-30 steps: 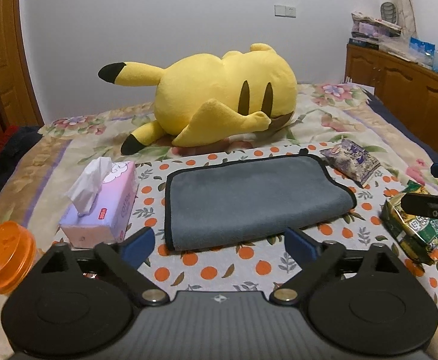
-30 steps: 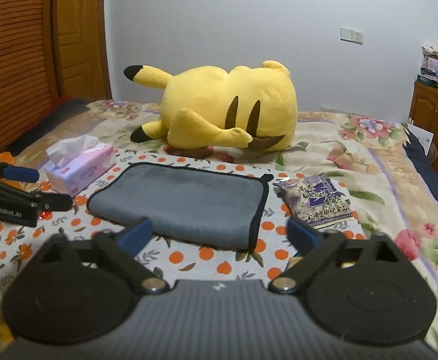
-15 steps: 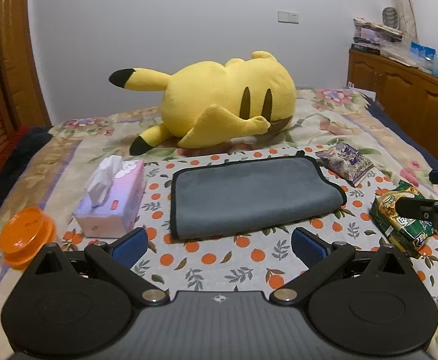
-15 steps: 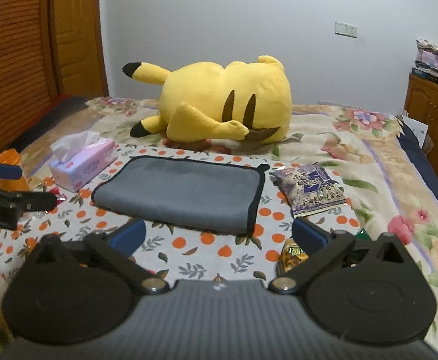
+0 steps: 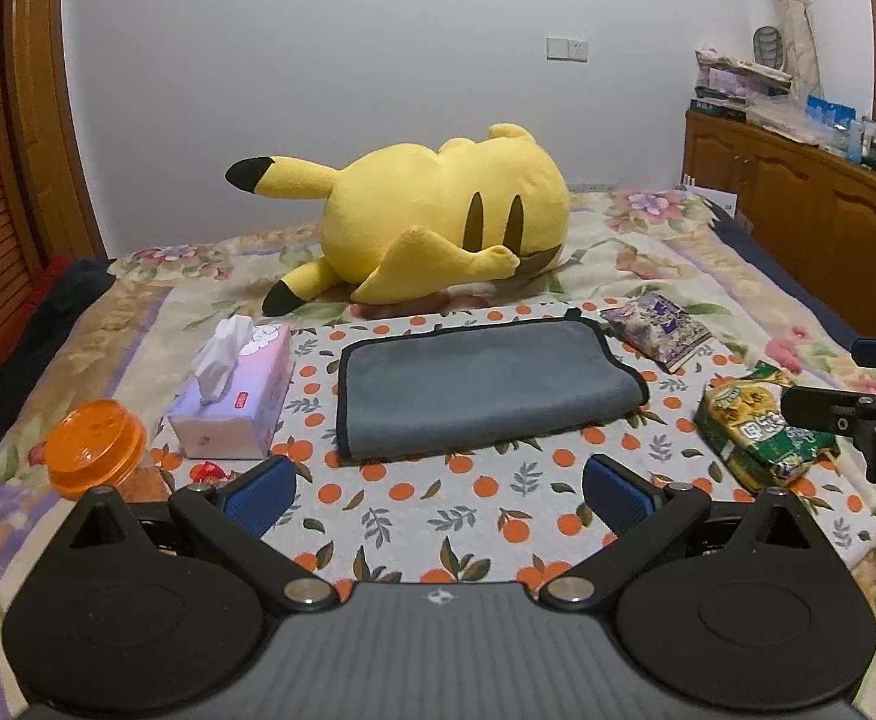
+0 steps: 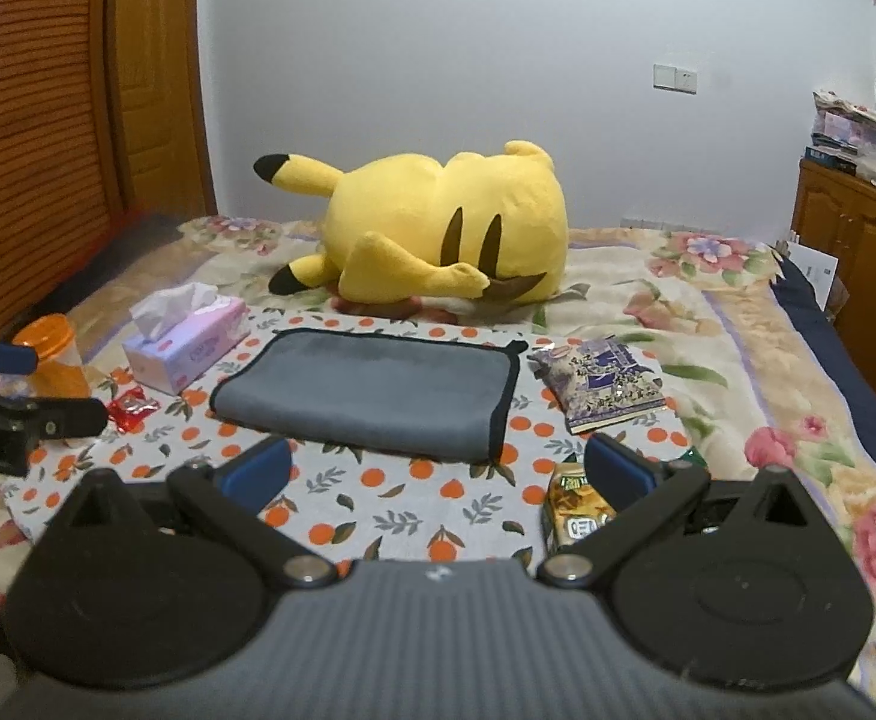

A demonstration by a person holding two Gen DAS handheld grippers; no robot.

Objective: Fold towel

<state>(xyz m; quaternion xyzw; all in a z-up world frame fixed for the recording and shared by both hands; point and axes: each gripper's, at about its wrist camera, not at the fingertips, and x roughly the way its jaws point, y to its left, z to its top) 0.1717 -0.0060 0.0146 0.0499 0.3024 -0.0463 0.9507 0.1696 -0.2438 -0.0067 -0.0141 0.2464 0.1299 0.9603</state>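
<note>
**A:** Big picture: bed (image 5: pixel 648 252), huge yellow plush (image 5: pixel 438 222) at the back, orange-print cloth (image 5: pixel 486 516) in front, and the grey towel (image 5: pixel 480 390) lying flat in the middle of that cloth. Looks folded at least once already, thick fold on its right side.

**B:** And the tongs?

**A:** Left gripper (image 5: pixel 438 495) and right gripper (image 6: pixel 438 471) both spread wide, holding nothing, well short of the towel. I'd pinch the two near corners and bring them over evenly.

**B:** Room?

**A:** Tissue box (image 5: pixel 234 402) left, purple packet (image 5: pixel 657 330) and green packet (image 5: pixel 762 426) right, orange cup (image 5: pixel 96 450) further out. Near edge is open.
</note>
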